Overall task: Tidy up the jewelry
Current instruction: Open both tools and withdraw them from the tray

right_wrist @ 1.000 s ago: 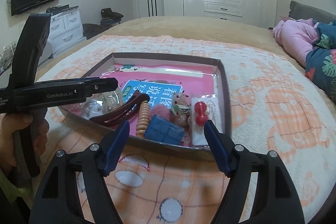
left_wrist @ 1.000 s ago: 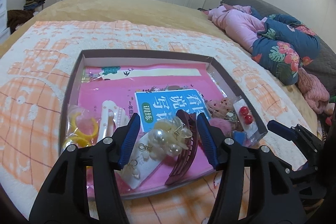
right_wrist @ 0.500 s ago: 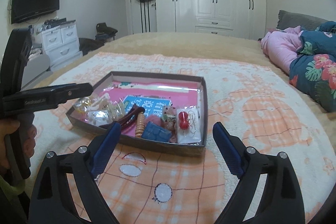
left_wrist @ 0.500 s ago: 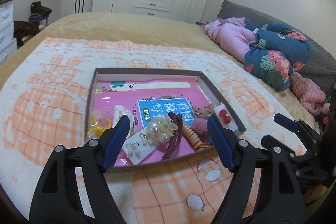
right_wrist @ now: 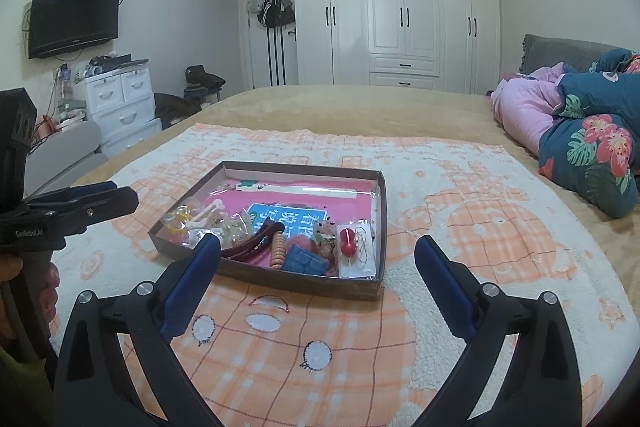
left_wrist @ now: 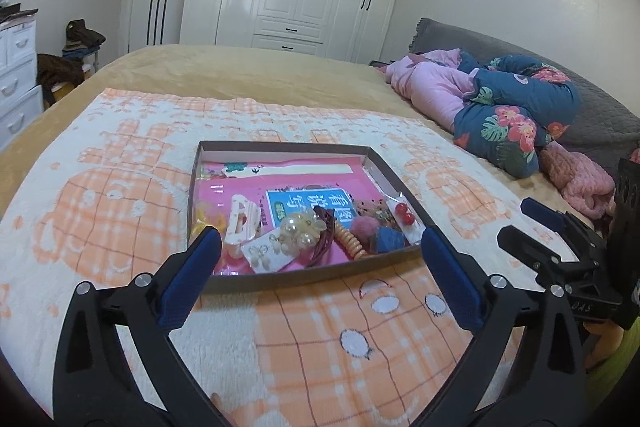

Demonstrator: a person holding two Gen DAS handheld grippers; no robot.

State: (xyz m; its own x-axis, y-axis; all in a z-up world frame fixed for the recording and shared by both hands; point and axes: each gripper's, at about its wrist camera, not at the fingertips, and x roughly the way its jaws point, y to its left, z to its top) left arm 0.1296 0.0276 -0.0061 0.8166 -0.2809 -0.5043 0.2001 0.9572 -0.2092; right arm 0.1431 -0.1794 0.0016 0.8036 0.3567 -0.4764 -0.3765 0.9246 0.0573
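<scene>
Both wide open and empty, left claw (left_wrist: 320, 254) and right claw (right_wrist: 318, 255), above the bed's near edge before the jewelry tray (left_wrist: 304, 277).

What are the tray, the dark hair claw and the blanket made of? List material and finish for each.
Tray: likely cardboard, matte brown outside, pale inside; thin, straight folded walls.
Hair claw: likely hard plastic, glossy maroon; it shows a highlight along its curved, rigid body.
Blanket: soft fleece or terry, matte, with a fuzzy nap in an orange and white pattern.
</scene>
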